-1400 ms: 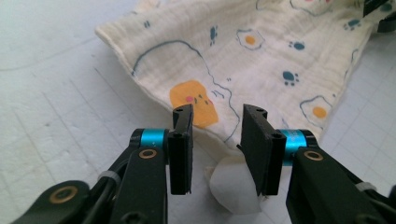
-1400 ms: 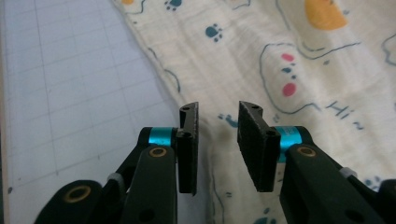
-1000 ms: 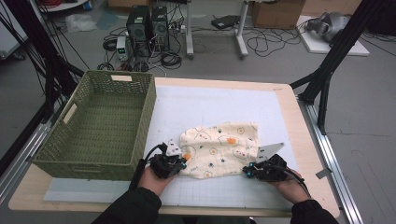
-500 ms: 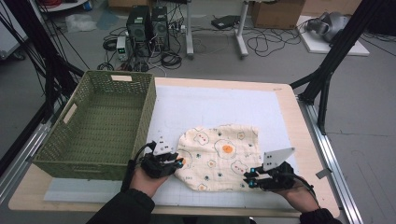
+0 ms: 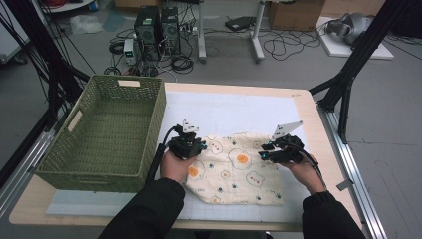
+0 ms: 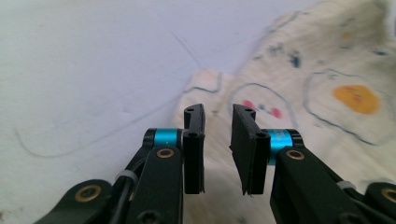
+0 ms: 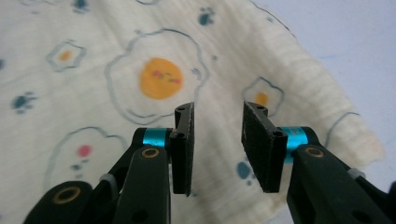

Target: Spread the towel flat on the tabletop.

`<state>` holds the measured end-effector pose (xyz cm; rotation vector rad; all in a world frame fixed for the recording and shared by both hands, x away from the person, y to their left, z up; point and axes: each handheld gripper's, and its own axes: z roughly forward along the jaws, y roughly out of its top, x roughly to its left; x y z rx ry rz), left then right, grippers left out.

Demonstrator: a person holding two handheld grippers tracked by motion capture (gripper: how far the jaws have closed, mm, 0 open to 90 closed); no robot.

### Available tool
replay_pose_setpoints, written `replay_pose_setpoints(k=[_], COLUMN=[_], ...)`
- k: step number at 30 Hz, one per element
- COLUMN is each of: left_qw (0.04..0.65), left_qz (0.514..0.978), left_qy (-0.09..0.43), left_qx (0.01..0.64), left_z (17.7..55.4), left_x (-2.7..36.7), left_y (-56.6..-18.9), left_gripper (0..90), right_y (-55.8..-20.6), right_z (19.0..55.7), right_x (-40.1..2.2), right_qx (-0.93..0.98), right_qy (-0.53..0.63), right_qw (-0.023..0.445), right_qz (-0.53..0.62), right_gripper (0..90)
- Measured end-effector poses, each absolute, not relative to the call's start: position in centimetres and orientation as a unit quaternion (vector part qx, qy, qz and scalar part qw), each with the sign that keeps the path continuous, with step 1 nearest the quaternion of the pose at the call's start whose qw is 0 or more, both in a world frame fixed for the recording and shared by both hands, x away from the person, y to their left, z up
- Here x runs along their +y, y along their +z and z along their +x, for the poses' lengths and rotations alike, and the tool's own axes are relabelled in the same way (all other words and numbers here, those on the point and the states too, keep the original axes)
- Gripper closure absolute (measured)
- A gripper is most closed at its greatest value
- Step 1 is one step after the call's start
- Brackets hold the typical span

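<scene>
Lying flat at the lower centre of the high view, the cloth [image 5: 236, 167] spreads over the pale mat [image 5: 224, 112] on the table [image 5: 303, 99], right of the green basket [image 5: 104, 132]. It looks light, soft and limp, likely to sag and crease, so its far corners seem the best holds. The left gripper [image 6: 217, 116] and right gripper [image 7: 217, 114] have just been opening; the left has since eased in a little; both stand released above the fabric, nothing pinched between them.
</scene>
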<state>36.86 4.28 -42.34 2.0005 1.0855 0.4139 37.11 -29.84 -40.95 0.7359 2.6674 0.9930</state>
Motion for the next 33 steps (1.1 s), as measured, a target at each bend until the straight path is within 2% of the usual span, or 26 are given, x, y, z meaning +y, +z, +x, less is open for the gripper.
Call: replay_pose_setpoints(k=[3,5,6,8,11,20,27,29,33], left_qw=[0.379,0.361,0.358,0.357,0.353,0.386,0.371,0.396,0.415], left_qz=[0.788,0.794,0.794,0.796,0.799,0.769,0.791,0.778,0.771], left_qy=[0.165,0.163,0.172,0.167,0.171,0.223,0.182,0.18,0.183], left_qx=[0.457,0.461,0.46,0.458,0.455,0.459,0.451,0.453,0.448], left_z=[37.7,37.9,37.9,37.9,37.7,35.1,34.0,34.0,34.7], left_x=[4.1,4.1,4.0,4.1,4.2,5.8,6.1,6.1,5.6], left_y=[-43.4,-44.0,-44.0,-43.9,-43.7,-42.5,-43.2,-42.8,-41.6], left_gripper=[70.8,71.5,73.7,87.7,88.9,89.2,87.0,75.0,74.0], right_y=[-42.1,-42.8,-42.8,-42.9,-42.8,-41.1,-42.6,-42.2,-40.4], right_z=[37.8,37.8,37.7,37.6,37.3,34.1,31.8,31.9,32.8], right_x=[-29.5,-29.0,-29.0,-29.0,-28.8,-29.4,-28.9,-29.1,-29.3], right_qx=[0.913,0.919,0.918,0.918,0.921,0.923,0.933,0.928,0.917], right_qy=[0.305,0.291,0.295,0.3,0.295,0.314,0.304,0.317,0.339], right_qw=[0.092,0.088,0.088,0.08,0.083,0.085,0.052,0.04,0.059], right_qz=[0.255,0.252,0.25,0.247,0.24,0.204,0.188,0.193,0.201], right_gripper=[67.1,71.9,76.9,86.2,88.9,89.0,88.3,80.3,73.7])
